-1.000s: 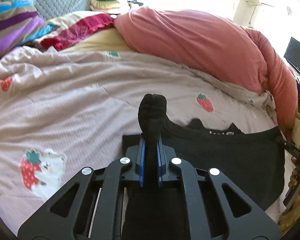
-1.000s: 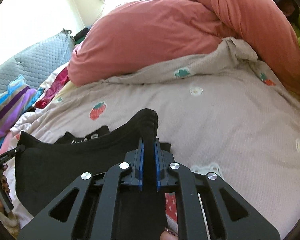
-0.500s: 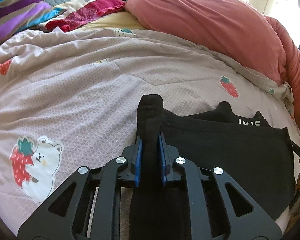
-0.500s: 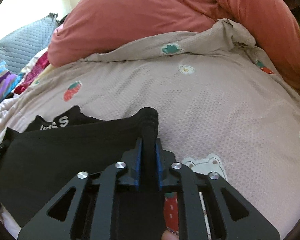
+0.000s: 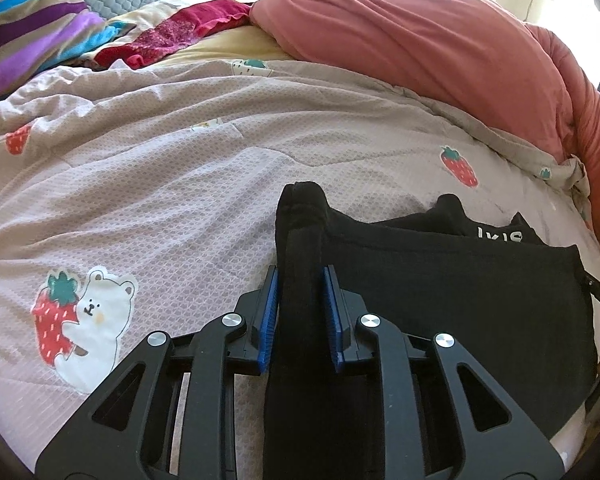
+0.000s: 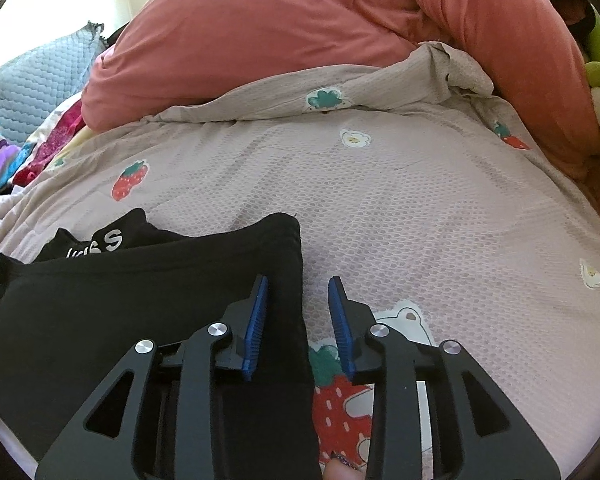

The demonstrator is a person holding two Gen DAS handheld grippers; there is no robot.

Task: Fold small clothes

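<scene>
Left tool [image 5: 302,280] opening, black garment [image 5: 460,300] fold between pads, right tool [image 6: 298,292] opening, garment's near edge cut off

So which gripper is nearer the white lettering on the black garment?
Right, as far as the two views show. The right gripper stands over the black garment corner just beside the white lettering; the left gripper straddles the opposite corner, across the garment's width.

Matt black cloth garment [image 5: 452,304] on waffle-textured quilt [image 5: 180,184].
</scene>
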